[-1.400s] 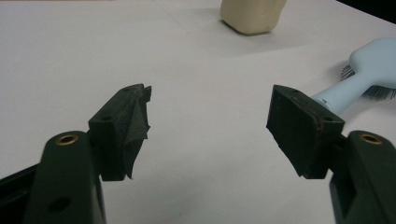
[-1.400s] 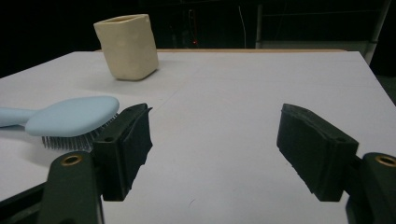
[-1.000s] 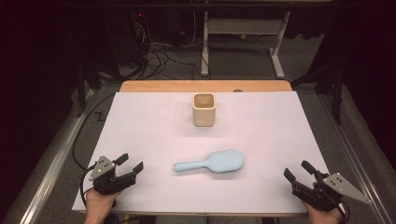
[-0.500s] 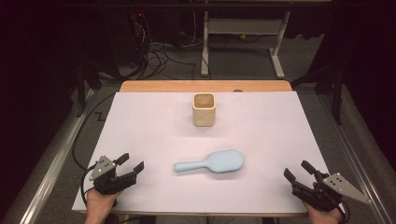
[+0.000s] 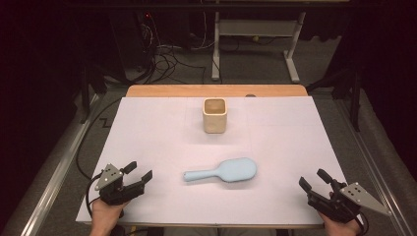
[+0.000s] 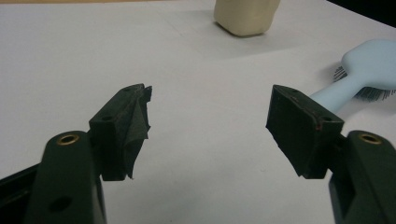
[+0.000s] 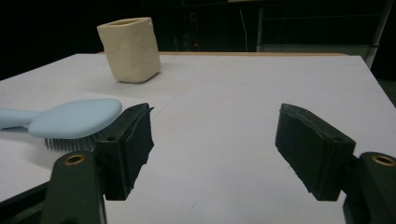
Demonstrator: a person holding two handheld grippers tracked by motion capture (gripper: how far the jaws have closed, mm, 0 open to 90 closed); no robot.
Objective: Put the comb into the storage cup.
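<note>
The light blue hairbrush (image 5: pixel 221 171) is lying bristles down near the middle of the bench (image 5: pixel 157 128), its handle pointing toward your left and its oval head toward your right. It is sitting between your 2 grippers, well apart from each, and nothing is touching it. In the left gripper view the brush (image 6: pixel 359 77) is showing at the right edge, with dark bristles visible under the head; in the right gripper view it (image 7: pixel 70 119) is lying off to the left, just behind the near finger.

Your left gripper (image 5: pixel 137 178) is resting at the near left corner of the white sheet, held in your left hand (image 5: pixel 105 212), and its fingers (image 6: pixel 125 130) are standing spread wide with only bare sheet between them. Your right gripper (image 5: pixel 312 183) is sitting at the near right corner in your right hand (image 5: pixel 339 226), its fingers (image 7: pixel 128 144) likewise spread and holding nothing.

Beyond the brush, toward the far edge, a cream square cup (image 5: pixel 215 115) is standing upright, well apart from it.
</note>
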